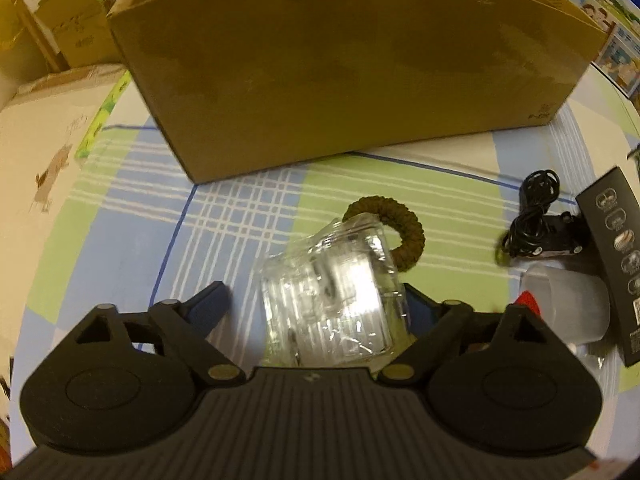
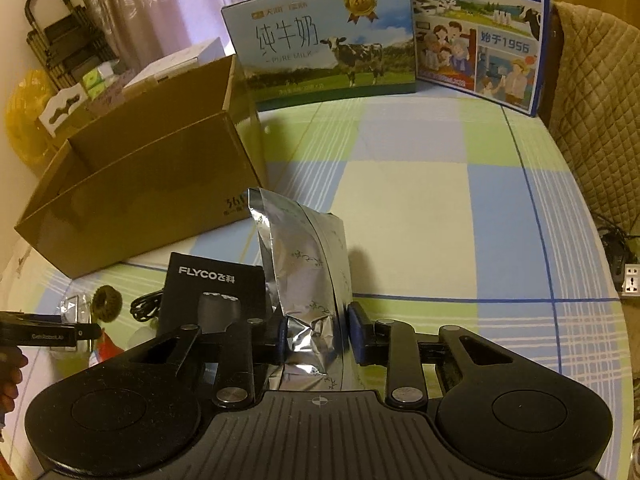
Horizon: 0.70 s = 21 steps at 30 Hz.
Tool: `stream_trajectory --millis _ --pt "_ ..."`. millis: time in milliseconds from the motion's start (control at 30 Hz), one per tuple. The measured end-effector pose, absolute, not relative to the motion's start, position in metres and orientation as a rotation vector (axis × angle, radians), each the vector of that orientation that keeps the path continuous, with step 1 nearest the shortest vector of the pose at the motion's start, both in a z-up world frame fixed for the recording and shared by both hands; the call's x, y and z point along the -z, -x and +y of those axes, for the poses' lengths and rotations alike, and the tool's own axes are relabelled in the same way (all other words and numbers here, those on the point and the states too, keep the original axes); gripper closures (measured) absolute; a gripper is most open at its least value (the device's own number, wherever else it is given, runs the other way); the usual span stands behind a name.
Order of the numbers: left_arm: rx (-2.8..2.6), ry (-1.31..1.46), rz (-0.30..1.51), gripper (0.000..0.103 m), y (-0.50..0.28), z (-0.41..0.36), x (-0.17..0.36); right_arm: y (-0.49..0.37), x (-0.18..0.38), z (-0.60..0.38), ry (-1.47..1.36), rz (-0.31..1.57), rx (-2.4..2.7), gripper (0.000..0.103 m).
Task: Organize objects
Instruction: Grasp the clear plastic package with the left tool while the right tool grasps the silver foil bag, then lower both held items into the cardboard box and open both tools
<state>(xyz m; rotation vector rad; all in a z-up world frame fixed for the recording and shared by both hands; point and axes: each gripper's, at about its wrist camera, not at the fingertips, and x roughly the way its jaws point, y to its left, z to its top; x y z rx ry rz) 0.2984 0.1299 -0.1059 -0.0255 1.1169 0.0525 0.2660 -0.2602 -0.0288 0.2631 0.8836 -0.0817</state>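
**Both tools loaded, box ahead and to the left**

The right tool (image 2: 316, 332) is clamped on a silver foil pouch (image 2: 304, 264), whose long axis stands upright between the blue pads, its lower end crumpled in the grip. The open cardboard box (image 2: 132, 200) lies forward and to the left of this tool, so, as I judge it, the pouch must travel left and over the near wall to go in. The left tool (image 1: 316, 300) has a clear plastic packet (image 1: 328, 292) between its fingers; the fingers stand fairly wide and I cannot tell whether they actually press it. That tool is nearer the box, which fills the view straight ahead of it.

The box interior is mostly hidden; no contents can be made out. On the checked surface (image 2: 420, 208), outside the box, lie a brown coiled ring (image 1: 394, 226), a black cable (image 1: 532, 216), a black FLYCO carton (image 2: 212, 292) and a frosted cup (image 1: 568, 304)
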Motion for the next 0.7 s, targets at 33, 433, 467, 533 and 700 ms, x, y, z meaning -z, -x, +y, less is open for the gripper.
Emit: stream_trajectory --millis 33,433,467,533,700 --pt "-0.048 0.02 1.11 0.029 -0.298 0.13 0.105 -0.266 0.029 -0.259 -0.264 0.886 0.08 0.076" --pt "-0.013 -0.032 1.11 0.054 -0.293 0.134 0.091 -0.271 0.026 -0.244 -0.259 0.883 0.041 0.076" --pt "-0.012 -0.037 1.109 0.054 -0.291 0.134 0.09 -0.272 0.024 -0.244 -0.258 0.879 0.037 0.076" --pt "-0.011 -0.033 1.105 0.054 -0.288 0.135 0.087 -0.272 0.02 -0.242 -0.255 0.872 0.028 0.076" --pt "-0.001 -0.025 1.078 0.054 -0.279 0.137 0.068 -0.278 0.006 -0.238 -0.245 0.853 0.0 0.076"
